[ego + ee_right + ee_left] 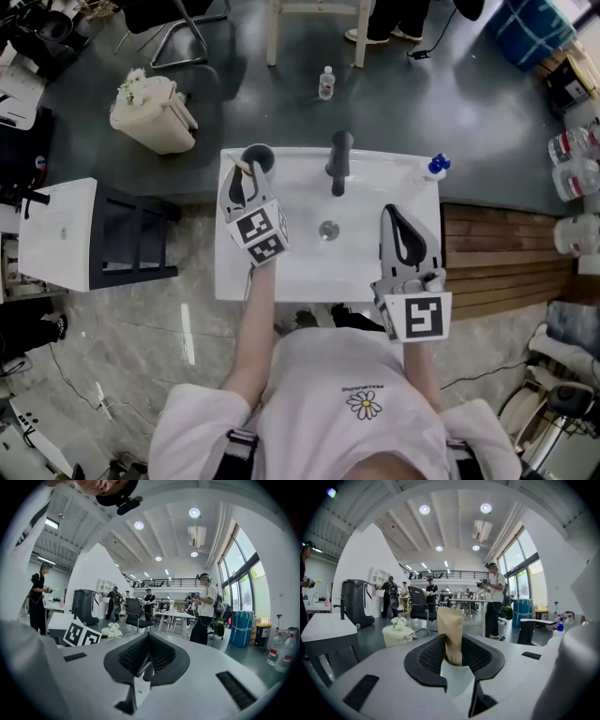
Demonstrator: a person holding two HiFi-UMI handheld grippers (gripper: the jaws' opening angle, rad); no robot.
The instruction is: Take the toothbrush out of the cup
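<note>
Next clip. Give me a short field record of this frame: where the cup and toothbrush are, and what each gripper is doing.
setting: white sink with a black faucet at the back
cup: upright on the sink's back left corner
toothbrush: tan, standing up out of the cup
left gripper: at the cup, pads against both sides of the toothbrush above the rim
right gripper: over the sink's right side, jaws together, nothing held
task state: toothbrush gripped, not yet out of the cup

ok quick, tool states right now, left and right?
Left tool: closed on the tan-wrapped toothbrush standing in the white cup.
Right tool: closed, empty.
</note>
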